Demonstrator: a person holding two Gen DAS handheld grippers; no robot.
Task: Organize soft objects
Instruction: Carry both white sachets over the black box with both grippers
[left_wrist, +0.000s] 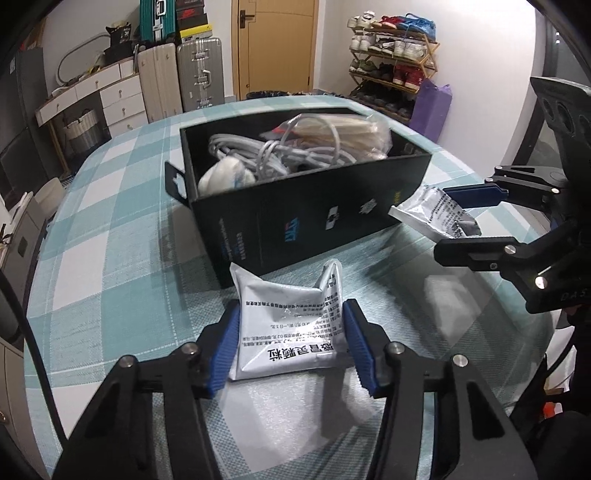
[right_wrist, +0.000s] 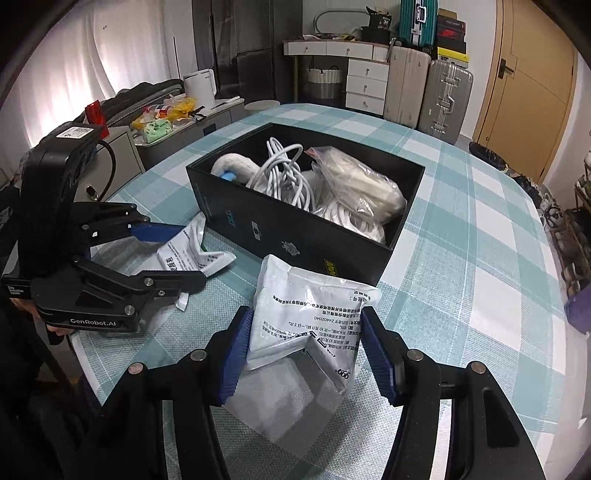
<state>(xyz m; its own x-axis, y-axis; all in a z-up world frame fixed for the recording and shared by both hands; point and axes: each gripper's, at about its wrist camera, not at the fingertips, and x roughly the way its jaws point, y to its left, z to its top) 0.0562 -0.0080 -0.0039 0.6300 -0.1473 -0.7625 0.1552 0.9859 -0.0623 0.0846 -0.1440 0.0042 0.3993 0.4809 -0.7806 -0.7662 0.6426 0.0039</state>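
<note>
Both grippers (left_wrist: 291, 347) (right_wrist: 306, 350) around sachets (left_wrist: 288, 325) (right_wrist: 314, 321)

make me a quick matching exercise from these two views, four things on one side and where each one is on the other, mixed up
Things
1. white cable bundle
2. left packet
3. right packet
4. black box

Places
a. clamped in the right gripper
b. sitting on the checked tablecloth
c. clamped in the left gripper
d. lying inside the box

Pairs: 1-d, 2-c, 3-a, 4-b
</note>
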